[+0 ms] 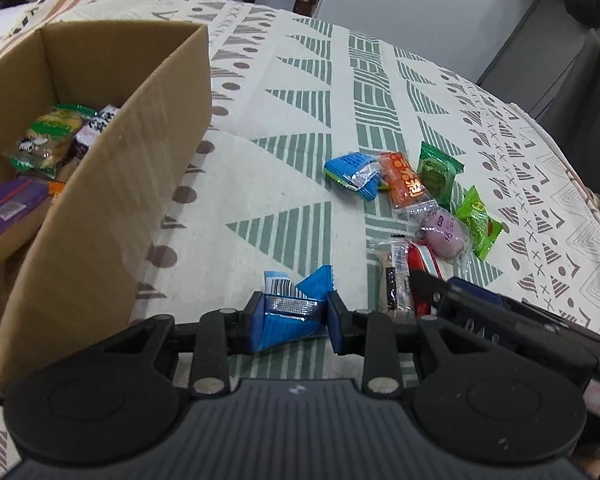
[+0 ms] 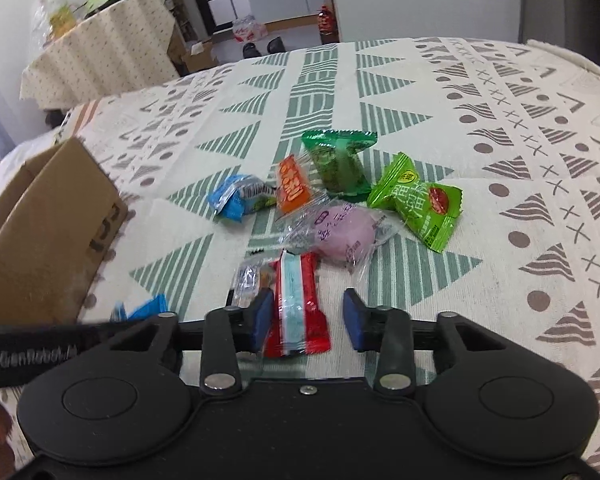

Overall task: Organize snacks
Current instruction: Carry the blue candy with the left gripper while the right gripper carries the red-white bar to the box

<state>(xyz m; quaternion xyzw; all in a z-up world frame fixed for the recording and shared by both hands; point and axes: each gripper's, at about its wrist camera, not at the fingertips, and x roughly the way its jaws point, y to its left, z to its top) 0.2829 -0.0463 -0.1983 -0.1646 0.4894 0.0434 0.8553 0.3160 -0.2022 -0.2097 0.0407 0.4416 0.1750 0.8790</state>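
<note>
Left claw (image 1: 296, 320): blue pads pinch a blue snack packet (image 1: 290, 314) from both sides, low over the patterned cloth (image 1: 260, 184) that covers the worktop. The packet's barcode end and a folded blue corner stick up above the pads.

Right claw (image 2: 306, 322): spread, pads well apart. A red packet with a pale blue stripe (image 2: 298, 308) lies on the cloth between the pads, closer to the left pad and clear of the right one. A clear-wrapped snack (image 2: 248, 280) lies just beside the red packet at its 9 o'clock, behind the left pad.

Out from the right claw, right wrist view: a pink round snack in clear wrap (image 2: 342, 236) at 12 o'clock from the red packet. A light green packet (image 2: 418, 202) sits at 2 o'clock from it. A dark green packet (image 2: 340, 164) lies farther out at 12 o'clock. An orange packet (image 2: 292, 188) sits at 11 o'clock and a second blue packet (image 2: 238, 198) at 10 o'clock. These loose snacks cluster close together, several touching or overlapping.

Cardboard box (image 1: 100, 184): open top, at 9 to 10 o'clock of the left claw. Inside, a green-wrapped snack (image 1: 48, 140) and a purple packet (image 1: 8, 208) are visible; a few other wrappers show beside them, too small to identify.
</note>
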